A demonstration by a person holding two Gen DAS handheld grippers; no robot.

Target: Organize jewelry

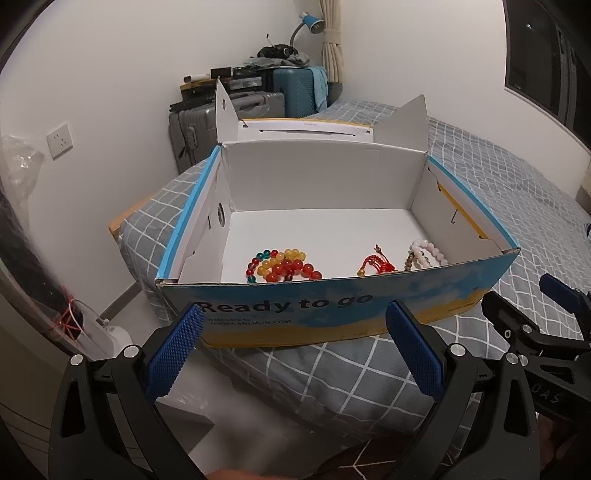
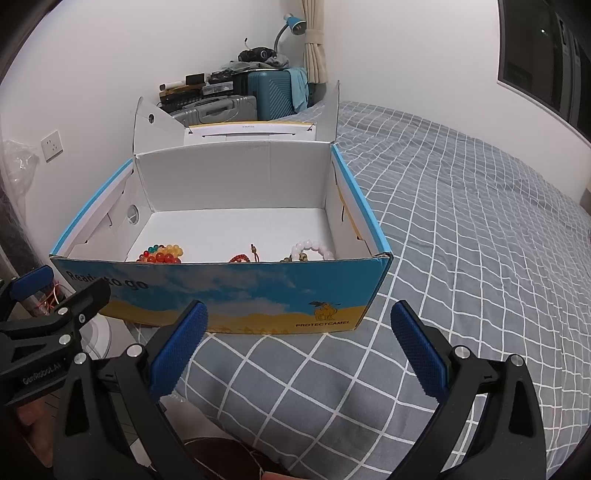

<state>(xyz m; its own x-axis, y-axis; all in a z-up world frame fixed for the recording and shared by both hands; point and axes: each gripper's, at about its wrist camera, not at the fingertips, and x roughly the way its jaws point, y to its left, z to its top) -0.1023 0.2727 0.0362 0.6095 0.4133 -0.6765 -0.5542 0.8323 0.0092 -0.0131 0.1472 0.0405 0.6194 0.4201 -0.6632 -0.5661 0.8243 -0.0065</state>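
A bed (image 2: 461, 221) with a grey checked cover fills the room's near side, and an open cardboard box (image 1: 332, 306) sits on it. Nearest the cameras, in front of the box, the left gripper (image 1: 295, 347) and right gripper (image 2: 299, 347) hover side by side above the cover — each with its blue pads spread wide and nothing between them. Inside the box, along its front wall, lie three pieces: a bead bracelet (image 1: 282, 266) of red, amber and green at the left, a red cord bracelet (image 1: 375, 264) in the middle, and a pale pink bracelet (image 1: 428, 253) at the right. Beyond the box — against the far wall — stand suitcases (image 1: 236, 110) and a blue lamp (image 1: 312, 23).
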